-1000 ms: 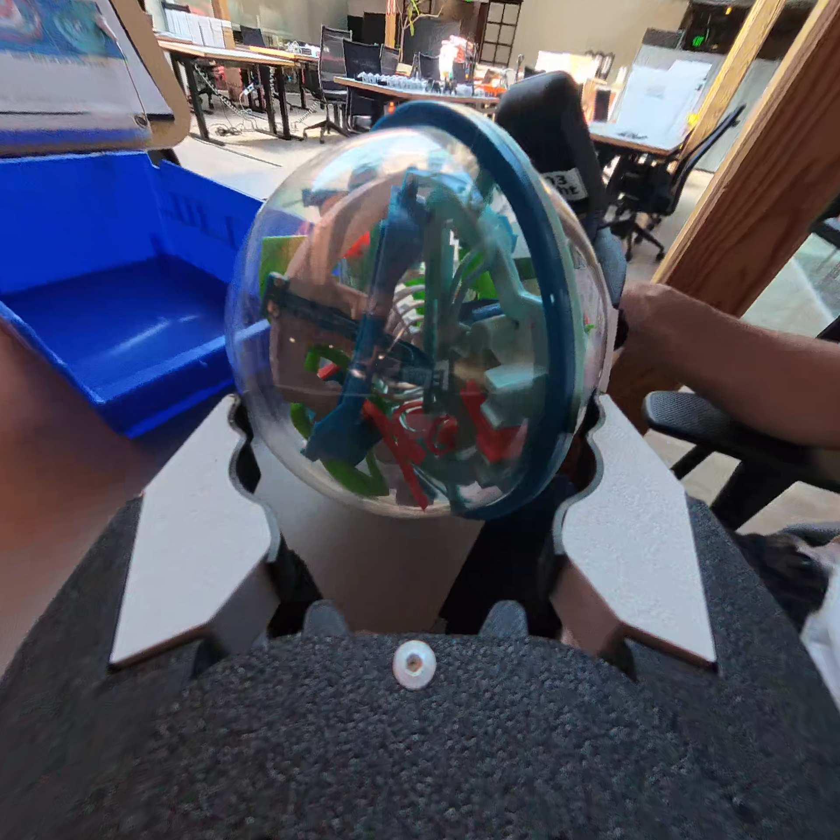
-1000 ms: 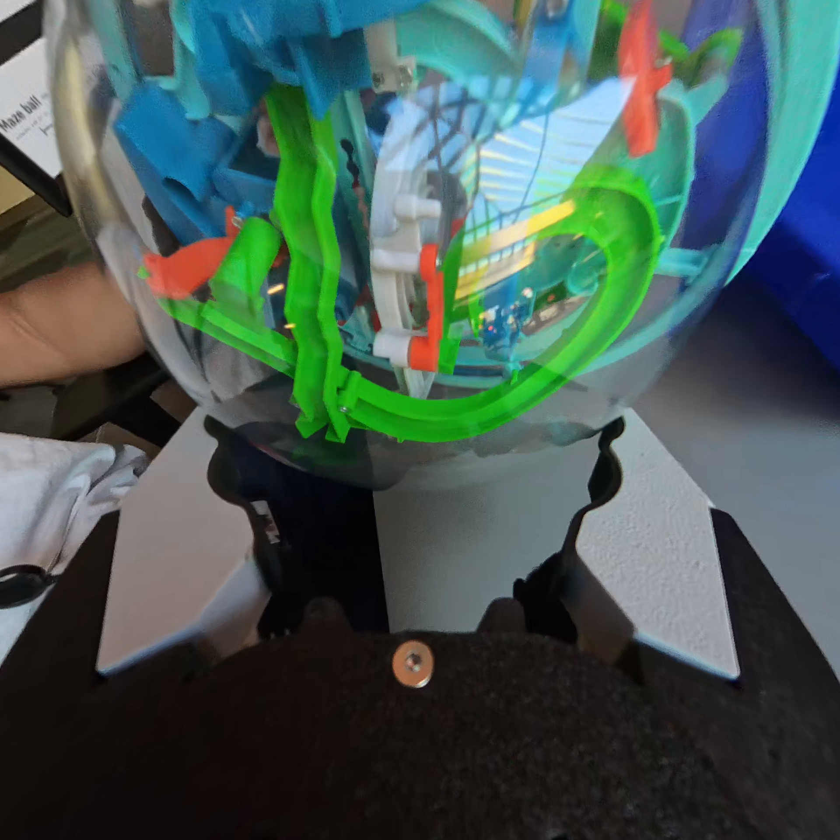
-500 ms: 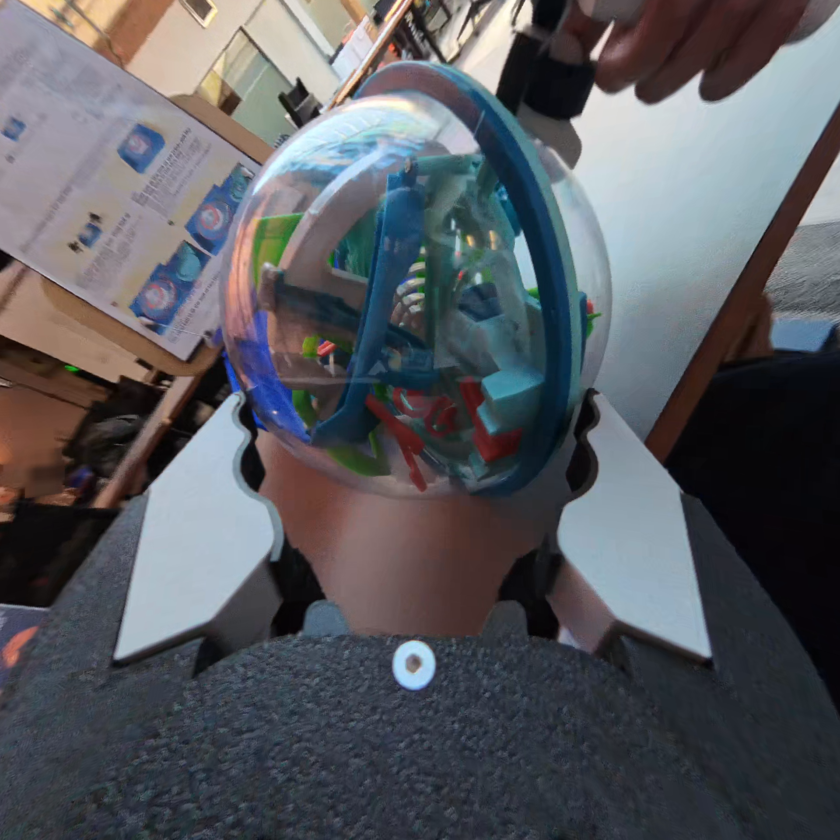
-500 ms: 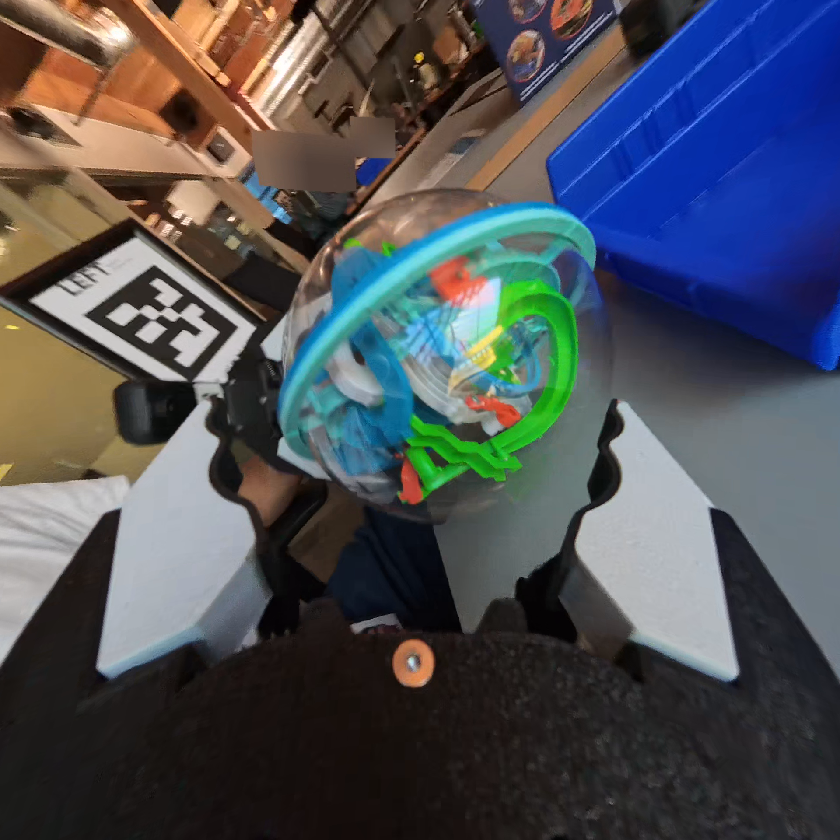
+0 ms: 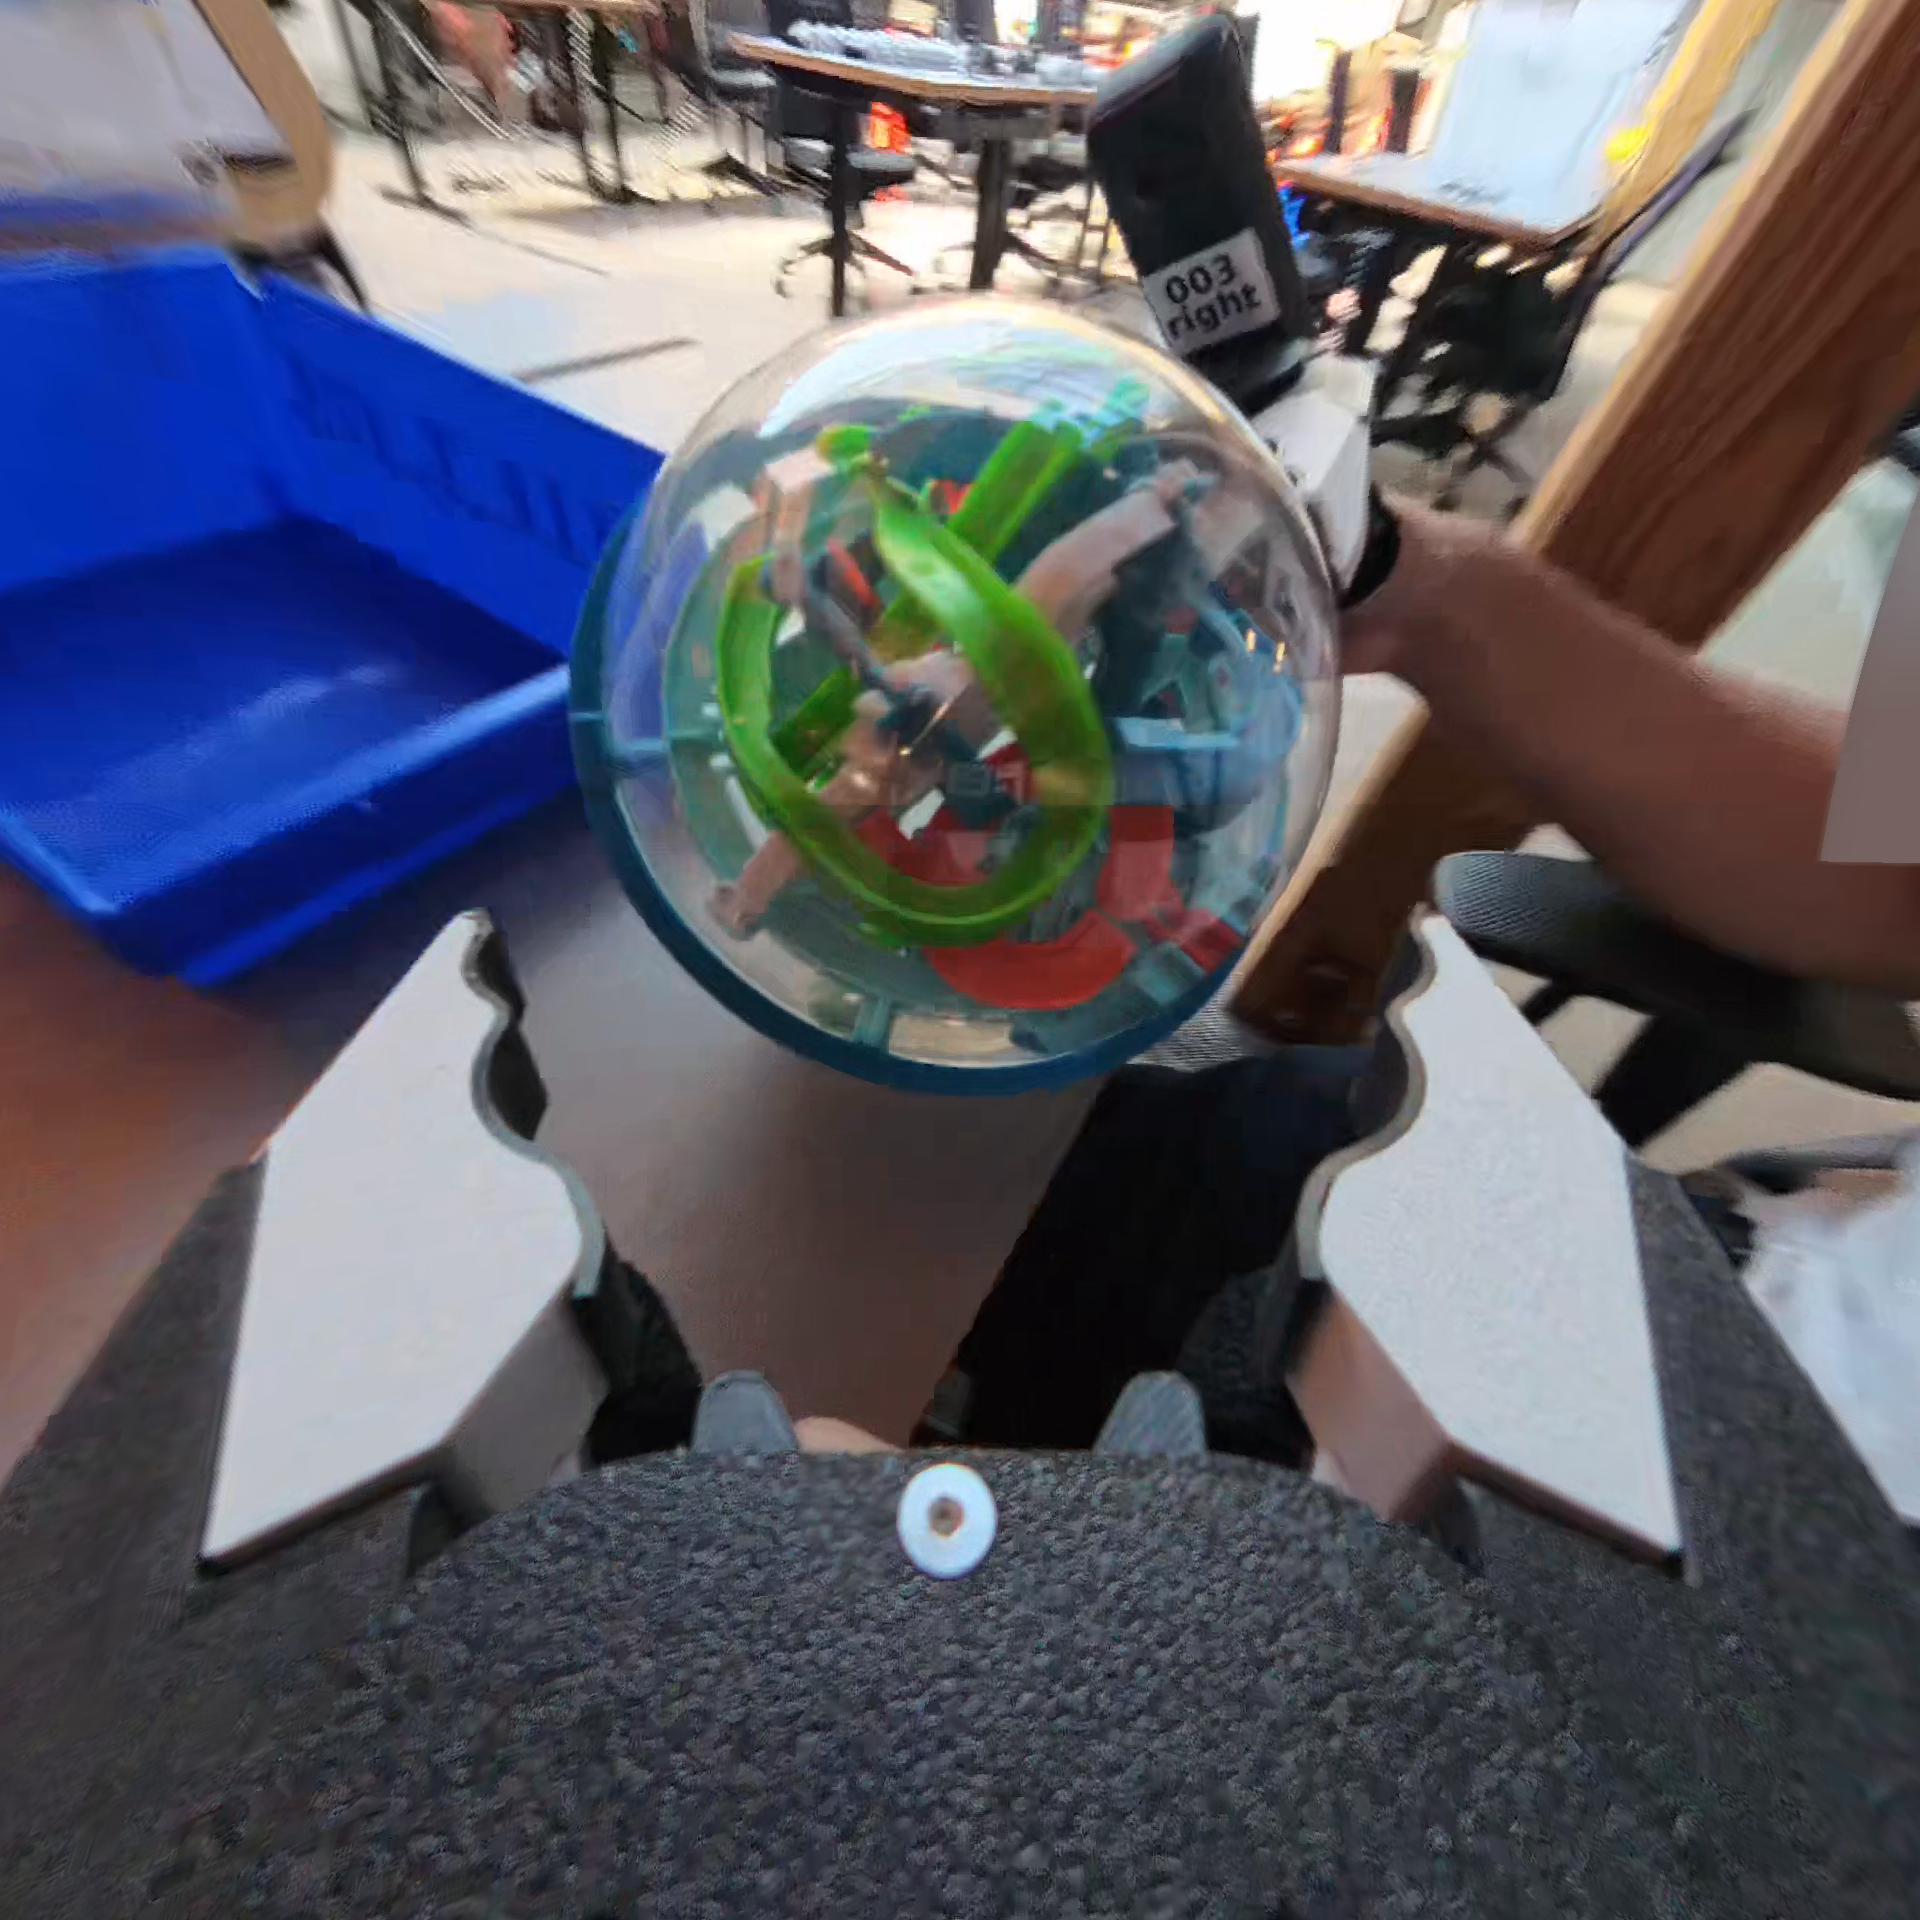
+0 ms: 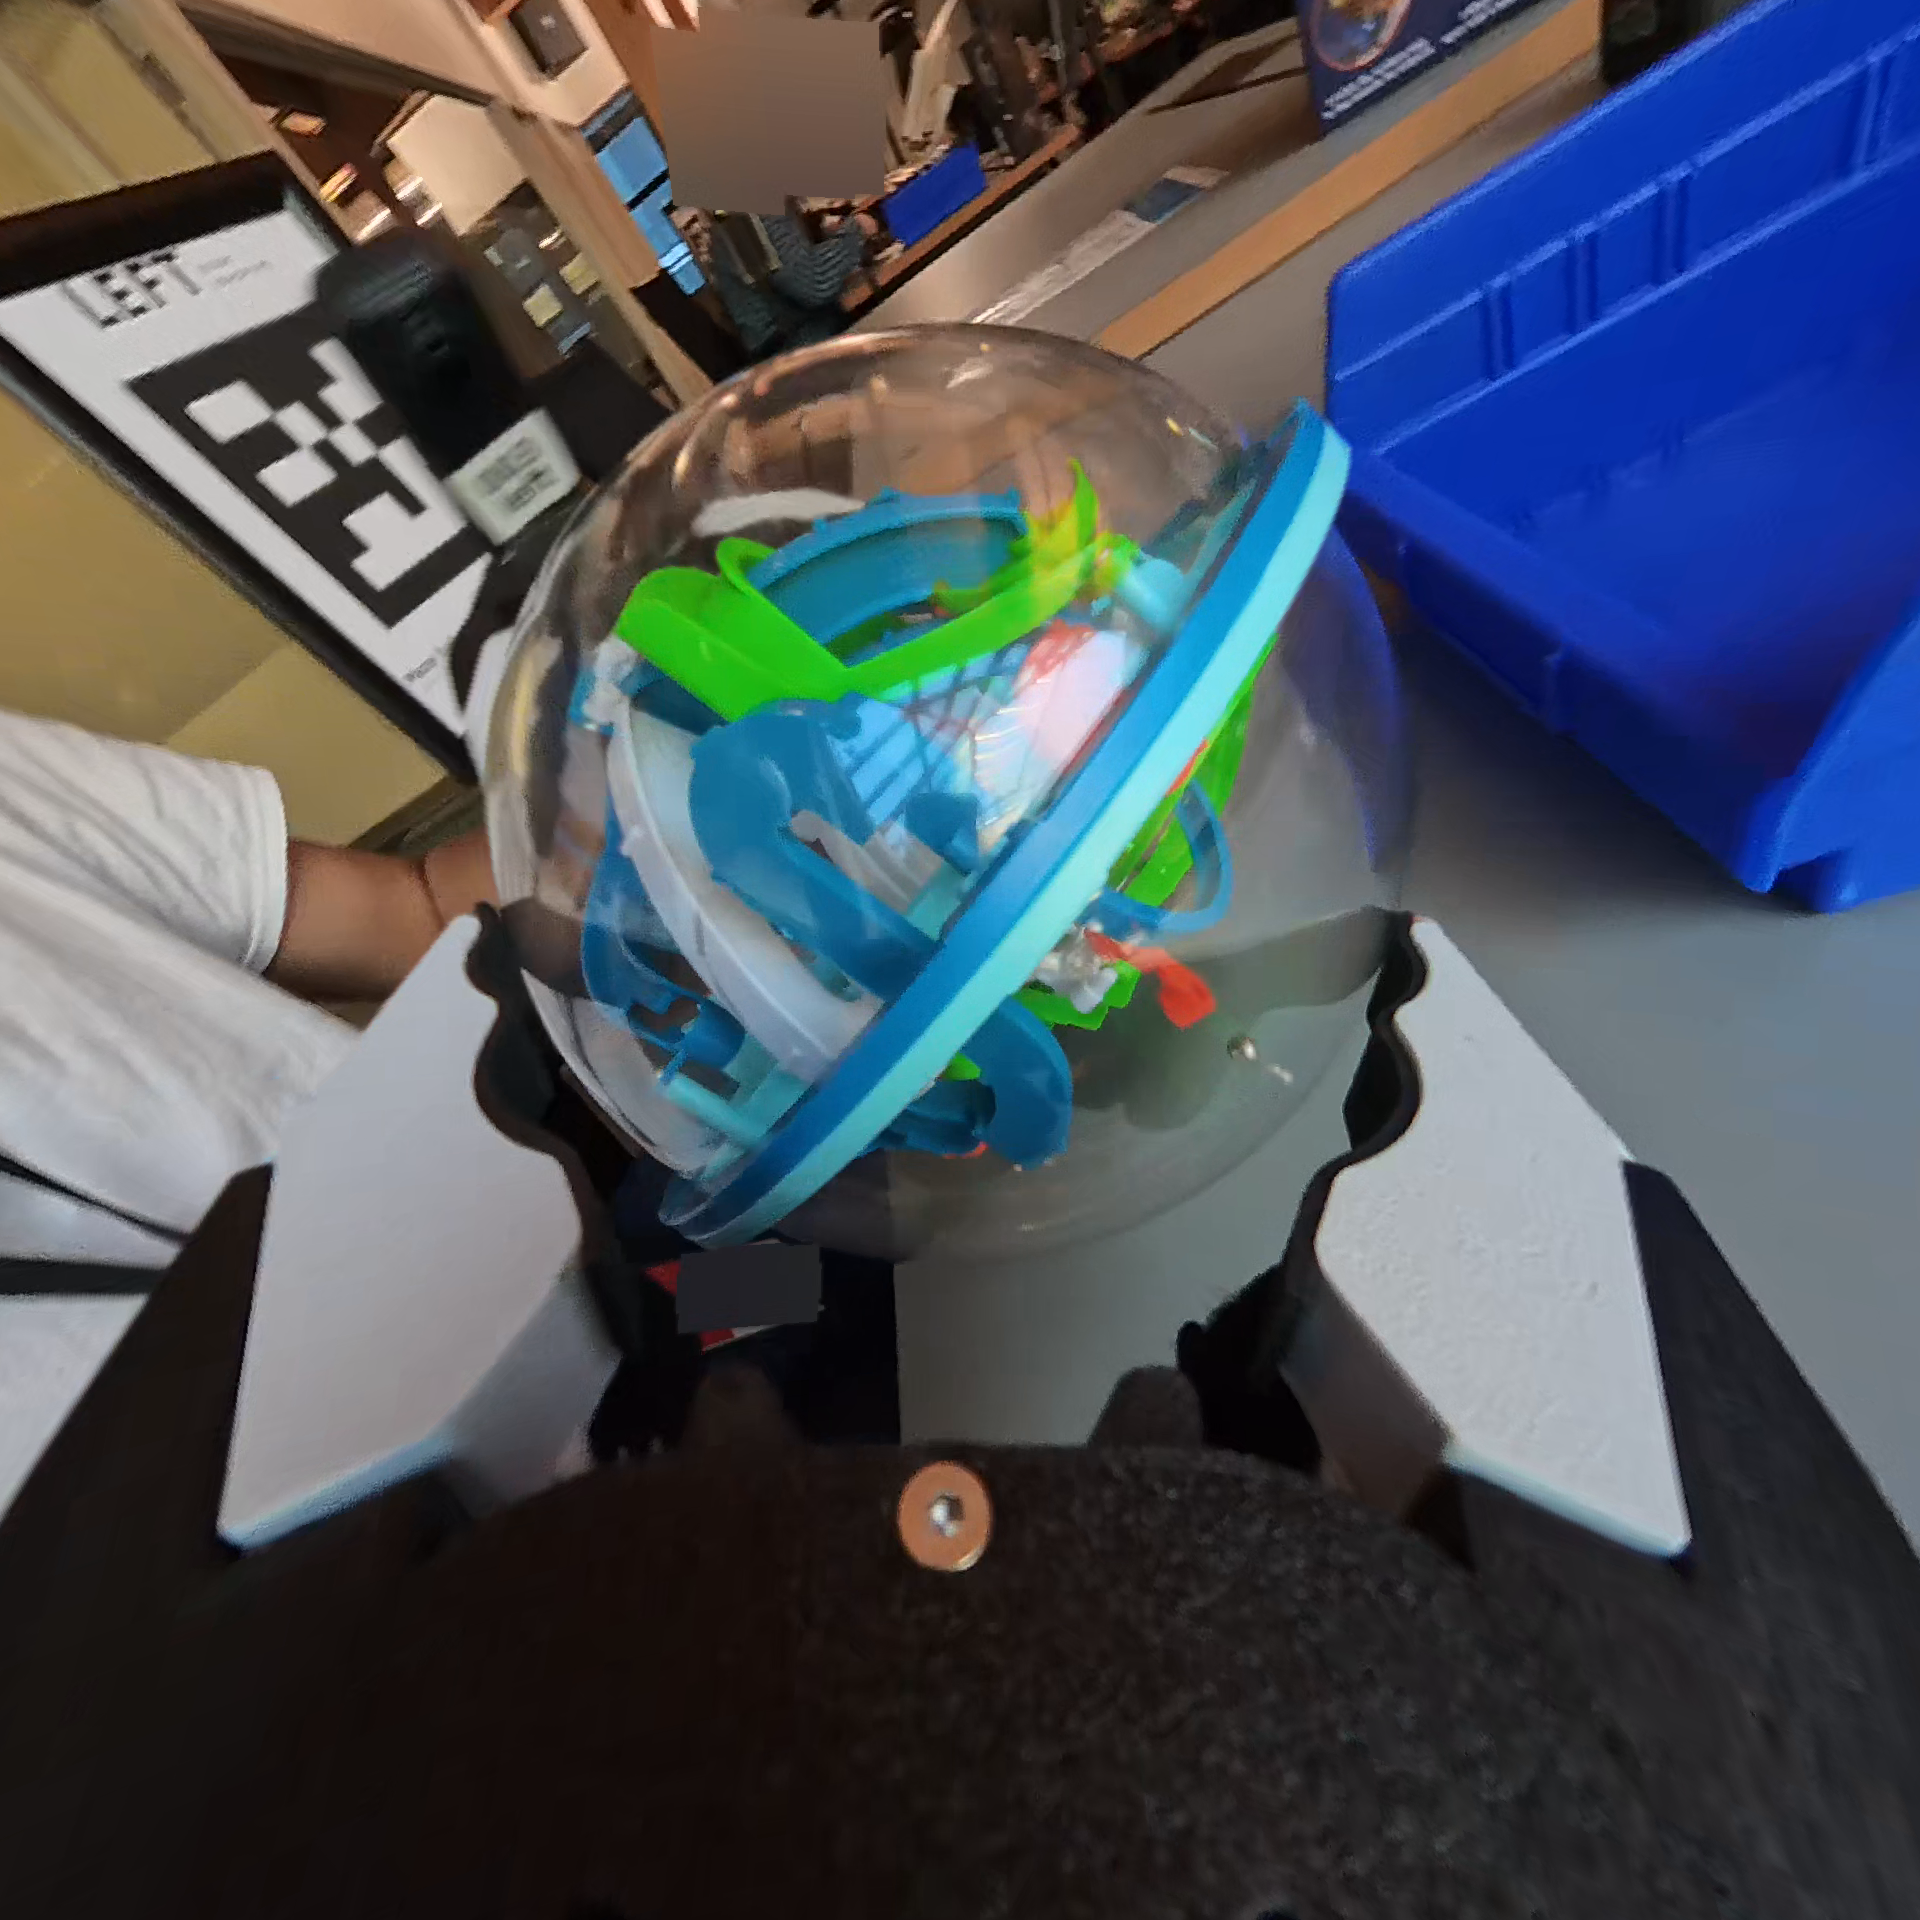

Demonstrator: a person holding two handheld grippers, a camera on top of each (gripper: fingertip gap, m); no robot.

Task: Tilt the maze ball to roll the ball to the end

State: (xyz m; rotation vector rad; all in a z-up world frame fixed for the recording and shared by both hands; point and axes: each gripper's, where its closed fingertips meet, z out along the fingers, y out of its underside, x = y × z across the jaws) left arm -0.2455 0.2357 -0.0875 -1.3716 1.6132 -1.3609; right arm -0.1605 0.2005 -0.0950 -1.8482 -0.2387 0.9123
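The maze ball (image 5: 956, 707) is a clear sphere with a blue rim and green, blue and red tracks inside. My right gripper (image 6: 945, 930) is shut on the maze ball (image 6: 935, 790), with both pads against the clear shell. A small metal ball (image 6: 1236, 1047) lies low inside the shell. My left gripper (image 5: 951, 925) is open. The sphere's lower part sits between its tips with a gap on each side. The right gripper's body (image 5: 1195, 239) shows behind the sphere in the left wrist view, with a person's arm (image 5: 1610, 748) holding it.
A blue plastic bin (image 5: 260, 675) stands on the table to the left, and it also shows in the right wrist view (image 6: 1662, 520). A wooden post (image 5: 1714, 343) rises at the right. A black-and-white marker board (image 6: 260, 447) stands behind. Office chairs and desks are farther off.
The maze ball has passed from my left gripper to my right. Half a second ago the left pads pressed it; now they have spread off it and the right pads have shut on it.
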